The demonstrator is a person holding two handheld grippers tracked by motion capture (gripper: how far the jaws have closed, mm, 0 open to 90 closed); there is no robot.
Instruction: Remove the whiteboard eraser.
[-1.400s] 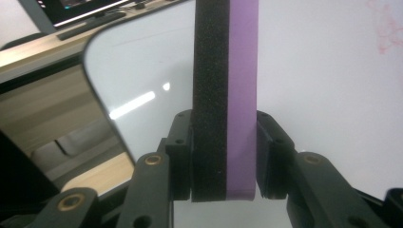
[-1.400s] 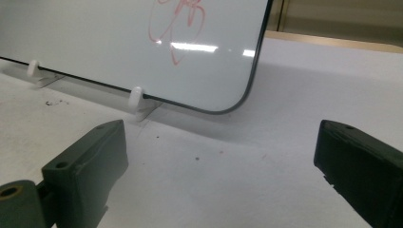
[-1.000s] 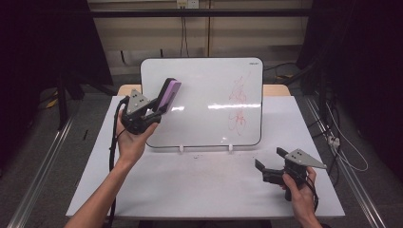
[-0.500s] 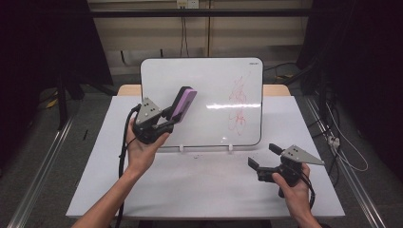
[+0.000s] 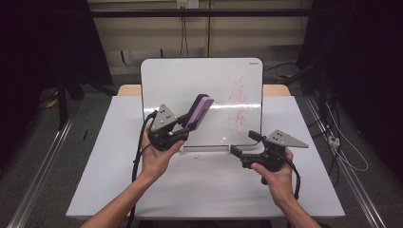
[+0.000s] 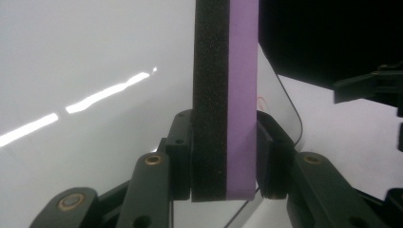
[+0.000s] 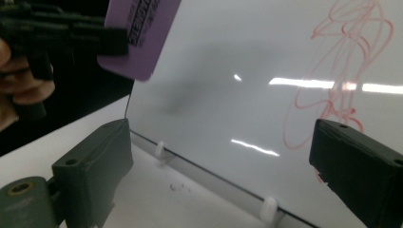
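The left gripper (image 5: 187, 127) is clamped on a purple eraser (image 5: 200, 110), its jaws pressing the black felt side and the purple back between them, as the left gripper view shows (image 6: 225, 118). In the high view the eraser hangs in front of the whiteboard (image 5: 190, 85), just right of the board's middle, its top end tipped toward 1 o'clock. The red scribble (image 5: 238, 105) sits well apart from it, toward 3 o'clock on the board's right half.

The step in hand looks like bringing the eraser across to wipe off that scribble. To do it well, the felt face should turn flat onto the board before contact; an edge-on touch would only smear a thin line. From here the eraser needs to travel toward 3 o'clock, meet the board just above the marks, then sweep down over them with light, even pressure. The board stands upright on small white clips (image 7: 269, 209) on the table (image 5: 104, 161), so a hard push could tip or slide it backward.

The right gripper (image 5: 245, 144) hovers near the board's lower right corner, jaws apart with nothing between them, having just narrowed slightly. It seems well placed to steady the bottom edge during the wipe, provided it stays below the scribble and out of the eraser's path.
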